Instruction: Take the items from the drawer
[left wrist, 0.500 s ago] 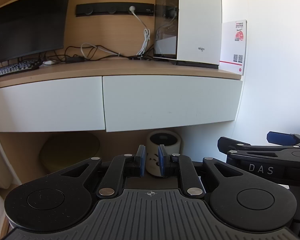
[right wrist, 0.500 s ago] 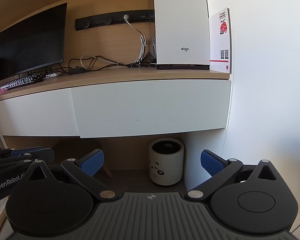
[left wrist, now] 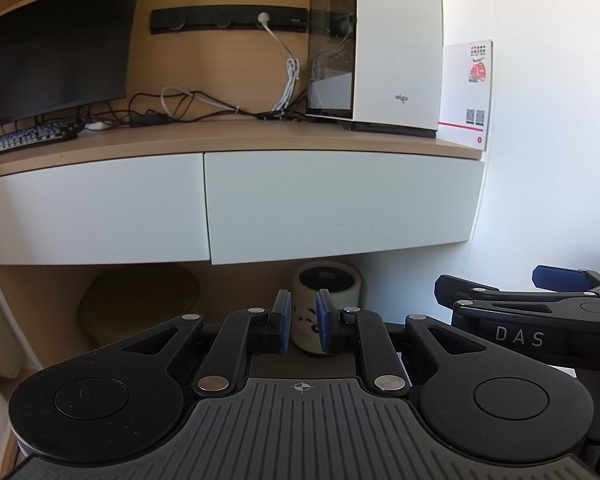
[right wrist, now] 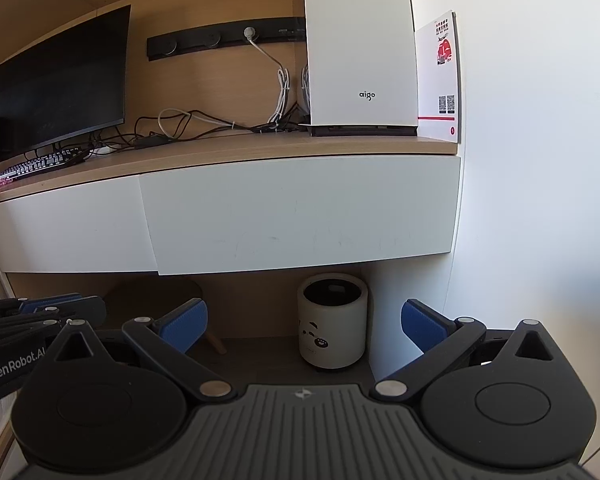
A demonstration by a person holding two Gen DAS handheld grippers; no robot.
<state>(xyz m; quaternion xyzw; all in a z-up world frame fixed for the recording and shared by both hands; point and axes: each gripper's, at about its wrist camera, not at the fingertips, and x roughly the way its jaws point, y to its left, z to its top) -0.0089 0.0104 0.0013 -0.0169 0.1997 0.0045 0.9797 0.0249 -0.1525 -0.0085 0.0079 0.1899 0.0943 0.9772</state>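
Two white handle-less drawer fronts hang under a wooden desk [left wrist: 236, 140], both closed: the right drawer [left wrist: 340, 204] and the left drawer [left wrist: 92, 212]. The right wrist view shows the same right drawer [right wrist: 300, 216] straight ahead. My left gripper [left wrist: 303, 312] is held in the air short of the drawers, below their lower edge, its blue pads nearly together with nothing between them. My right gripper [right wrist: 304, 320] stands wide open and empty, level with the left one. No item from inside a drawer shows.
On the desk are a white computer case [left wrist: 396, 52], a black monitor [left wrist: 56, 44], a keyboard [left wrist: 28, 138], cables and a white leaflet [left wrist: 466, 92]. A cream bin [right wrist: 332, 324] with a panda face stands on the floor below. A white wall [right wrist: 540, 160] closes the right side.
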